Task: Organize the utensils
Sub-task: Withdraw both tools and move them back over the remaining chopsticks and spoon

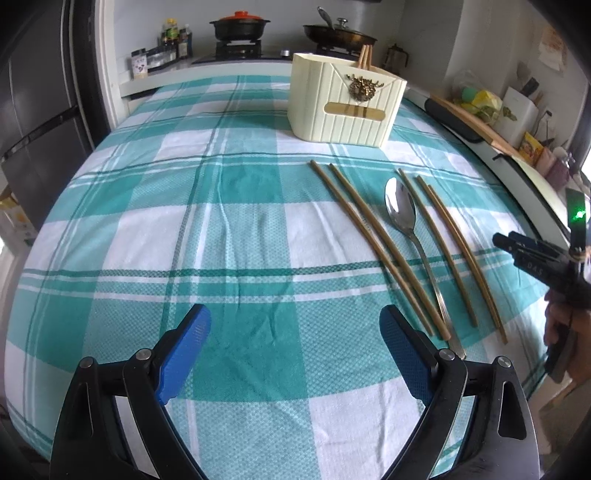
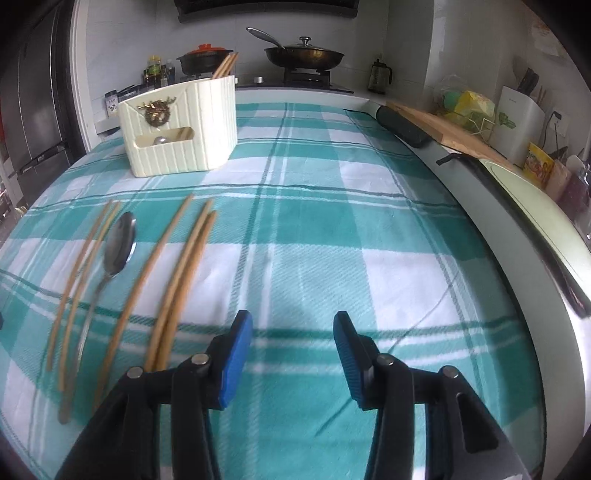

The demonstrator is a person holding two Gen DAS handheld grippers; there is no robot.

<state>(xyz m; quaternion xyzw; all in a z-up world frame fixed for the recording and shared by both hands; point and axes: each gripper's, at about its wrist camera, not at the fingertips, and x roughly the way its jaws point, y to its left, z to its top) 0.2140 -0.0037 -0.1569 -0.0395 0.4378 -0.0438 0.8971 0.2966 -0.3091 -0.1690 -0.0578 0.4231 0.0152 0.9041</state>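
Note:
A cream ribbed utensil holder (image 1: pixel 347 99) (image 2: pixel 181 125) stands at the far side of the checked tablecloth, with chopsticks (image 2: pixel 225 66) sticking out of its back compartment. Several wooden chopsticks (image 1: pixel 373 243) (image 2: pixel 184 273) and a metal spoon (image 1: pixel 400 210) (image 2: pixel 120 243) lie loose on the cloth. My left gripper (image 1: pixel 295 317) hangs open over bare cloth, left of the handle ends. My right gripper (image 2: pixel 293 325) is open and holds nothing. It is just right of the nearest chopsticks and low over the cloth. In the left wrist view, a hand holds it at the right edge (image 1: pixel 502 242).
A stove with a red-lidded pot (image 1: pixel 238 26) and a pan (image 2: pixel 303 55) is behind the table. A fridge (image 1: pixel 33 122) stands to the left. A wooden board (image 2: pixel 443 129) and a knife block (image 2: pixel 517 122) crowd the counter along the table's right edge.

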